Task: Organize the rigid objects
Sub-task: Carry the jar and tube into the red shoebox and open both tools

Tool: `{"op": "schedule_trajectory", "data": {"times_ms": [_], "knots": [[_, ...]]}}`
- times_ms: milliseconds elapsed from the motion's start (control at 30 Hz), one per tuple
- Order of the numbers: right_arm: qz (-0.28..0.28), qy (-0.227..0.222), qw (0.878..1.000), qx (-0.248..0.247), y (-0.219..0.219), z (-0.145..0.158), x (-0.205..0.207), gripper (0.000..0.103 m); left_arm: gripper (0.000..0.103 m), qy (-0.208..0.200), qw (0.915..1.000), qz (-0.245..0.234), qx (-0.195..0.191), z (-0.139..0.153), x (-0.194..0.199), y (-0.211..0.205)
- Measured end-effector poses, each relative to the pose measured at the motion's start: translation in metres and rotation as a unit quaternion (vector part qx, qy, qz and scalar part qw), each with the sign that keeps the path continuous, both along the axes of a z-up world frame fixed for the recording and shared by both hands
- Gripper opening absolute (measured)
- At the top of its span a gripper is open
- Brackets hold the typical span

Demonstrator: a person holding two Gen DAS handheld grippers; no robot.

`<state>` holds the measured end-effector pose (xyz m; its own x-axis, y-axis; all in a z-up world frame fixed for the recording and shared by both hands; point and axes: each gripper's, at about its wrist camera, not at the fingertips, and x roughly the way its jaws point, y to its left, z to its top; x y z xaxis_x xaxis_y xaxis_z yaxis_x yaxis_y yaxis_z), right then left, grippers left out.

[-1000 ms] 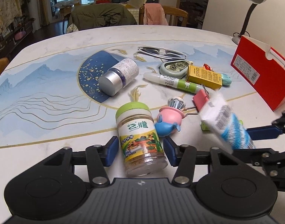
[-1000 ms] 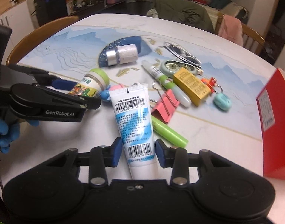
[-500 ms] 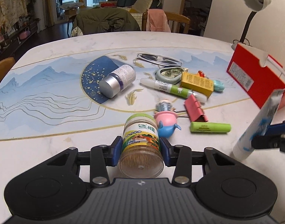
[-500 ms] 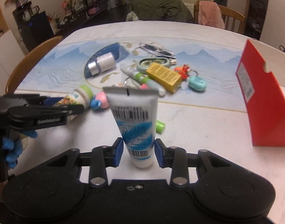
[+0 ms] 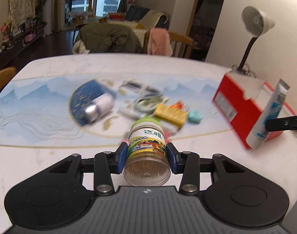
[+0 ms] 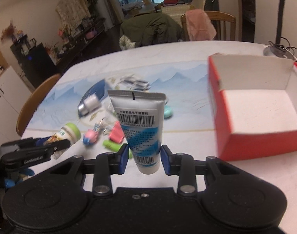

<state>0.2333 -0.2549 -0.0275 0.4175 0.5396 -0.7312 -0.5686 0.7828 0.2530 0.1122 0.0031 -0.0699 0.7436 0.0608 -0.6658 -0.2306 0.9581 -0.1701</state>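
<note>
My left tool [image 5: 146, 157] was clamped on the toothpick jar [image 5: 146, 150], its blue pads pressed to the jar's sides, the clear base toward me and the green lid pointing away to twelve o'clock, clear of the bench [image 5: 51, 156]. My right tool [image 6: 144, 158] gripped the white and blue tube [image 6: 141, 128] near its cap end, so that the flat crimped end stood up at twelve o'clock and the barcodes faced me. In the left view that same tube [image 5: 269, 117] showed at three o'clock, nipped by a black finger of the right tool, in front of the red box. From the right view the red box [image 6: 226, 117] sat at two o'clock, open on top with a white inside, and I could see nothing lying in the part of it that showed. At nine o'clock of that view my left tool [image 6: 56, 148] carried the jar [image 6: 67, 135] above the bench top. The other things lay blurred on the blue mountain pattern between eleven and twelve o'clock: a silver-capped bottle [image 6: 90, 105] on its side, a pink and blue toy [image 6: 92, 136], a pink binder clip [image 6: 116, 134], a green stick [image 6: 113, 146] just beside the clip, and a teal charm [image 6: 167, 112] behind the tube. A yellow box [image 5: 170, 115] lay near the middle of the left view, too smeared to read. A desk lamp [image 5: 255, 22] stood at one o'clock behind the red box.
</note>
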Motion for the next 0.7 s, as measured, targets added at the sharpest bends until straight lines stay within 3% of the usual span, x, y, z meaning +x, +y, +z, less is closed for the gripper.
{"op": "schedule_trajectory", "data": {"times_ms": [300, 700], "knots": [[-0.043, -0.024, 0.999, 0.004, -0.056, 0.021, 0.058, 0.034, 0.042, -0.033, 0.9982, -0.051, -0.006, 0.032, 0.059, -0.075], [-0.080, -0.005, 0.996, -0.033, -0.113, 0.002, 0.123, 0.034, 0.042, -0.040, 0.9926, -0.115, 0.007, 0.042, 0.156, -0.169]]}}
